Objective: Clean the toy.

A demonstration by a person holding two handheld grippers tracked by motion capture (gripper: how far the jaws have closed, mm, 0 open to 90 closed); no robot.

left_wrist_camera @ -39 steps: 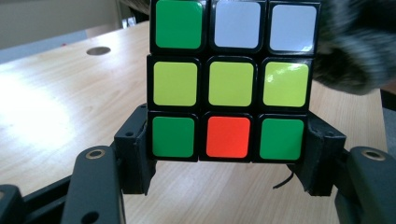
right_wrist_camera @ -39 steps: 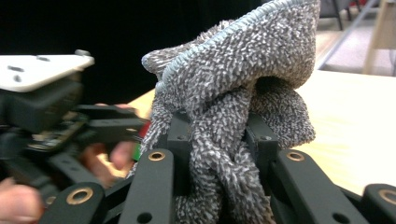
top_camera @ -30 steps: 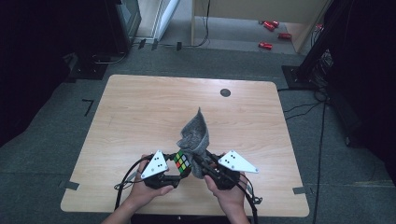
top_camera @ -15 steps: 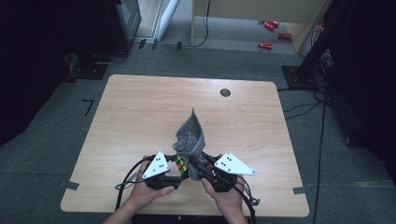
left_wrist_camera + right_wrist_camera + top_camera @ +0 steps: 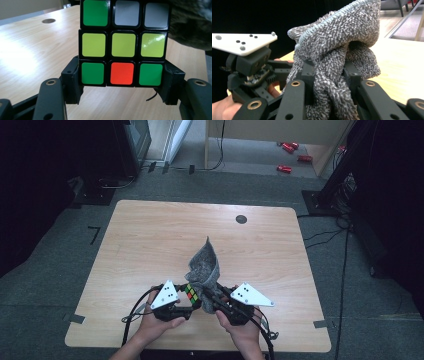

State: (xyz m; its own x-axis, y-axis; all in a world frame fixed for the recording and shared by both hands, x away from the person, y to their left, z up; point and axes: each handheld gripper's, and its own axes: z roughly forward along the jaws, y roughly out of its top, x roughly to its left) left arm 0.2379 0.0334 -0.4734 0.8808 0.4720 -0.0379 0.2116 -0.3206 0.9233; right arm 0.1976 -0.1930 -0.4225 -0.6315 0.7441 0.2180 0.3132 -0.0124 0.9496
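The step in hand looks like wiping the puzzle cube (image 5: 122, 42) with the grey cloth (image 5: 342, 57): the left tool (image 5: 122, 82) is clamped on the cube's bottom row, holding it above the near middle of the surface (image 5: 150, 245); the right tool (image 5: 329, 87) is clenched on a bunched fold of the cloth, which rises beside the cube. Next, I judge, the cloth must be pressed across a cube face; the near edge is close, with open room ahead
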